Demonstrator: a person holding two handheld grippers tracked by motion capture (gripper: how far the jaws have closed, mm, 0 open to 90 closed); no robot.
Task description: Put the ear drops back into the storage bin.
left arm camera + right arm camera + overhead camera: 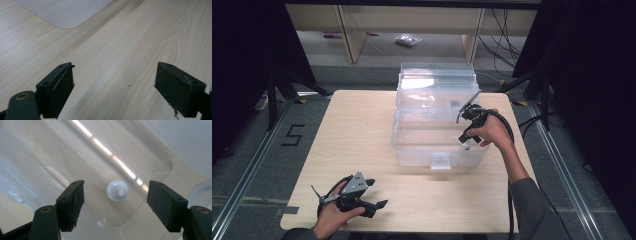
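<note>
A clear plastic storage box [412, 150] stands in the middle of the wooden table [352, 130], its lid [437, 80] tipped up at the back. On the box floor lies a small white round thing with a nub on top [117, 191], seen from straight above. My right gripper [465, 142] hangs over the box's right side and points down into it. Its jaws [115, 202] are open, well above the white thing and either side of it. My left gripper [378, 193] rests near the table's front left, open [115, 87], with bare wood between its jaws.
A rounded corner of frosted plastic [65, 12] shows ahead of the left gripper. The box's front latch [441, 160] faces the person. Beyond the table stand wooden shelf legs [354, 35] and a small bag [408, 40] on the floor. Black stands and cables flank the table.
</note>
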